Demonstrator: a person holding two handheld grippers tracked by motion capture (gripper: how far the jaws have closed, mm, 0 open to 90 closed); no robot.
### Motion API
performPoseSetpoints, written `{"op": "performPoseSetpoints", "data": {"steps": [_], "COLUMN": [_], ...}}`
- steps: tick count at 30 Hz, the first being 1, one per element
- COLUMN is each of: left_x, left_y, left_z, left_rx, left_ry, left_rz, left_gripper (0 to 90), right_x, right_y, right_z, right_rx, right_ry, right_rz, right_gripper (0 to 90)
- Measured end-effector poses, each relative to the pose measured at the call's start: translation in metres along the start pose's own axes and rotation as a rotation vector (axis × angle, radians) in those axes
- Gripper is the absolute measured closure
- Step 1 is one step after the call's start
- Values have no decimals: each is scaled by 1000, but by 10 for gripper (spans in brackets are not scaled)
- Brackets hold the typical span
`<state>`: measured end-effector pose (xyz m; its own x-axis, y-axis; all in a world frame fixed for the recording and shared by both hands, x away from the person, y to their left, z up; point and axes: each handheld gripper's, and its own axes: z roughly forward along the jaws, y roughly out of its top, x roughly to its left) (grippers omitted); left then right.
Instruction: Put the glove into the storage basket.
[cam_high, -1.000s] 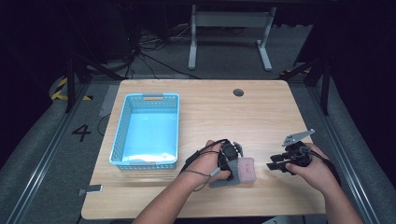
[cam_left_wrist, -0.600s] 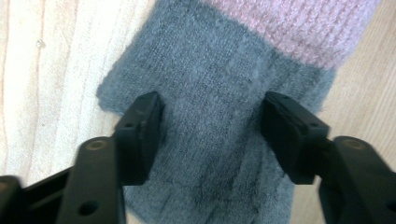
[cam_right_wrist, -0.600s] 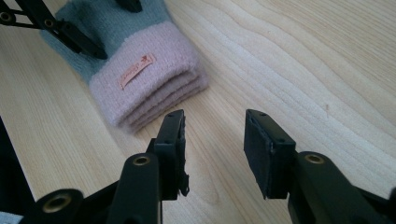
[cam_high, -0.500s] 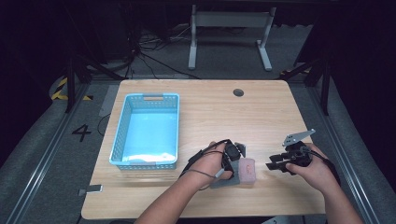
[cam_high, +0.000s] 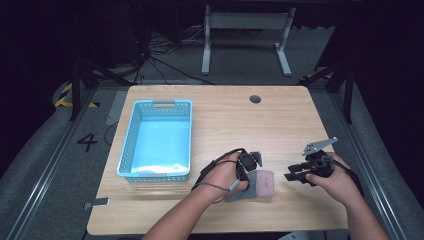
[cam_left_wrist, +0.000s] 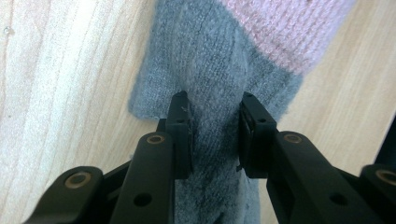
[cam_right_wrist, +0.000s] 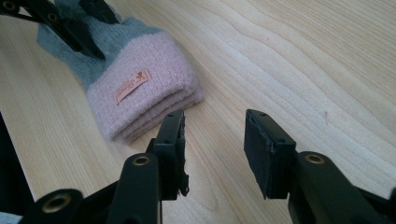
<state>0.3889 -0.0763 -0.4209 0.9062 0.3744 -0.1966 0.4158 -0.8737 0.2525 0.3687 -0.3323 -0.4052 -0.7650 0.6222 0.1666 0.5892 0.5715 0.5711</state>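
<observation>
A folded grey and pink knitted woollen glove (cam_high: 258, 184) lay on the pale wooden table (cam_high: 225, 120), near its front edge at about 6 o'clock. The left gripper (cam_left_wrist: 212, 128) had its 2 black jaws closed on a raised ridge of the grey knit, pinching the cloth between the pads, while the pink cuff with its small orange label (cam_right_wrist: 132, 86) lay free. The right gripper (cam_right_wrist: 212, 144) hovered just beside the cuff at roughly 3 o'clock of it, jaws parted and holding nothing. The knit looked soft, light and limp, so it would likely sag and unfold if lifted by 1 layer; the thick folded cuff seemed the surest place to grip, taking all layers together. A light blue plastic lattice basket (cam_high: 129, 145) stood at about 9 o'clock of the glove, well apart. The tabletop was smooth, wood-grained and matte; beyond it the room was dark, with cables (cam_high: 155, 55) and a grey metal stand (cam_high: 245, 35) on the floor.
</observation>
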Motion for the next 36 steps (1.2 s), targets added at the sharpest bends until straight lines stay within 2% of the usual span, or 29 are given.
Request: {"op": "performPoseSetpoints", "data": {"steps": [2, 5, 11, 17, 23, 29, 36], "left_x": [-1, -2, -1, 3, 7, 15, 19], "left_y": [-1, -4, -11, -20, -29, -44, -59], "left_z": [-5, -13, -37, -59, -81, -99, -115], "left_rx": [-8, -47, -95, -145, -181, -232, -263], "left_ry": [-6, -24, -7, -6, 22, 32, 57], "left_rz": [-5, -18, -27, -63, -88, -154, -202], "left_gripper": [701, 701, 701, 700, 699, 698, 698], "right_x": [-1, -2, -3, -3, -4, -5, -5], "right_y": [0, 1, 3, 6, 9, 14, 22], "right_z": [0, 0, 1, 4, 7, 12, 20], "right_rx": [-1, -6, -7, -1, 4, 10, 21], "right_ry": [4, 5, 6, 14, 21, 26, 38], "right_rz": [-2, 0, 0, -3, -15, -23, -44], "right_gripper": [591, 591, 591, 590, 590, 589, 586]}}
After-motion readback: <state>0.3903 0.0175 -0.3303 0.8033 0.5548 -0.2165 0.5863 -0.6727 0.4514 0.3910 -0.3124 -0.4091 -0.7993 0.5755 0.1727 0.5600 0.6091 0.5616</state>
